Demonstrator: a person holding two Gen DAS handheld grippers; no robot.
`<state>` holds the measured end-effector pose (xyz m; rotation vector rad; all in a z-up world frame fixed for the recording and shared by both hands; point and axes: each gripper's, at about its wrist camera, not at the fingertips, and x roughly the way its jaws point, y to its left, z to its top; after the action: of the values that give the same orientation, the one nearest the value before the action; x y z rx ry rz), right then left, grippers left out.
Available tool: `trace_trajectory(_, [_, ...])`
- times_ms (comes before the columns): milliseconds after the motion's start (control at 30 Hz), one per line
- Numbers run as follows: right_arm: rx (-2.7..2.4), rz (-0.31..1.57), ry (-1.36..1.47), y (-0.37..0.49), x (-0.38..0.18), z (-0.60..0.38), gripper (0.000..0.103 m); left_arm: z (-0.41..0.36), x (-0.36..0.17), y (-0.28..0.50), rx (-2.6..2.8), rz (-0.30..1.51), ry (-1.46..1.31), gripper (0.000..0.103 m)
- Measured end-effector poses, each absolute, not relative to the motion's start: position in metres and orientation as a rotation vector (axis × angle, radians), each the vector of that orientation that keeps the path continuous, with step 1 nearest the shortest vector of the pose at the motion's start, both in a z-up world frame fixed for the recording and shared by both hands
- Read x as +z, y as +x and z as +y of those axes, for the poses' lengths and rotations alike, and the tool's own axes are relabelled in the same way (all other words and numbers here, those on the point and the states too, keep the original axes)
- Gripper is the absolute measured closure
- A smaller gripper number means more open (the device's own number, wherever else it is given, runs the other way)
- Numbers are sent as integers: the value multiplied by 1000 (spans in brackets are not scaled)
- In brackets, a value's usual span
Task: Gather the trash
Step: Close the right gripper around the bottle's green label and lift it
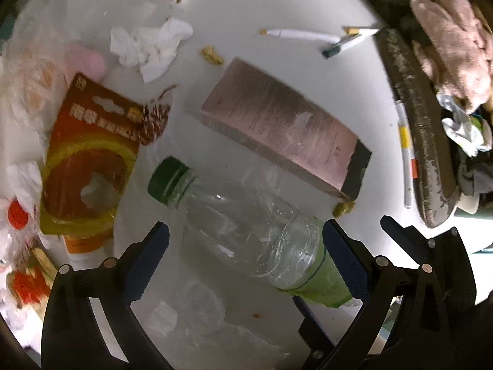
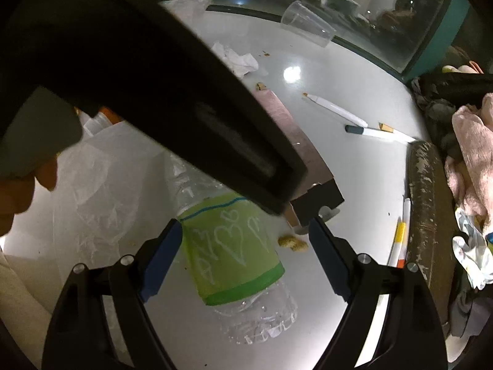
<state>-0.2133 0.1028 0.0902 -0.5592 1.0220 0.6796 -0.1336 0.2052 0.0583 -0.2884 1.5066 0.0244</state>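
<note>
A glossy white surface (image 1: 308, 6) carries a clear plastic bottle (image 1: 246, 225), pink carton (image 1: 277, 123), crumpled tissue (image 1: 151, 46), pens (image 1: 302, 35) and crumbs (image 1: 212, 55).

Both tools share one build. The left gripper (image 1: 245, 240) has matte black, ribbed arms that fork like struts, joined by round silver pivot pins, and its fingers (image 1: 154, 262) end in flat pads faced with dark blue, finely textured rubber. The right gripper (image 2: 245, 248) looks the same: black linkage, silver pins, blue pads (image 2: 161, 260). At the left edge of the right wrist view, a grey sleeve (image 2: 37, 132) covers the person's arm.
</note>
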Motion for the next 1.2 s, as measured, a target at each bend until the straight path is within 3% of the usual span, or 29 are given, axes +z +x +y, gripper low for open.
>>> trace_trajectory(133, [696, 1024, -549, -211, 87, 101, 22, 204, 52, -130, 61, 1519, -322, 8])
trace_trajectory(367, [731, 1038, -501, -209, 80, 101, 22, 197, 47, -117, 62, 1520, -359, 32])
trace_trajectory(567, [776, 1067, -477, -207, 70, 109, 22, 190, 40, -113, -7, 1538, -294, 33])
trace_trajectory(733, [802, 1142, -474, -209, 54, 119, 22, 205, 25, -113, -9, 1583, -442, 37])
trace_trajectory(800, [806, 1185, -474, -210, 46, 121, 38, 207, 23, -114, -17, 1581, -462, 38])
trace_trajectory(1200, [779, 1182, -380, -220, 71, 101, 40, 196, 47, -123, -95, 1527, -445, 39])
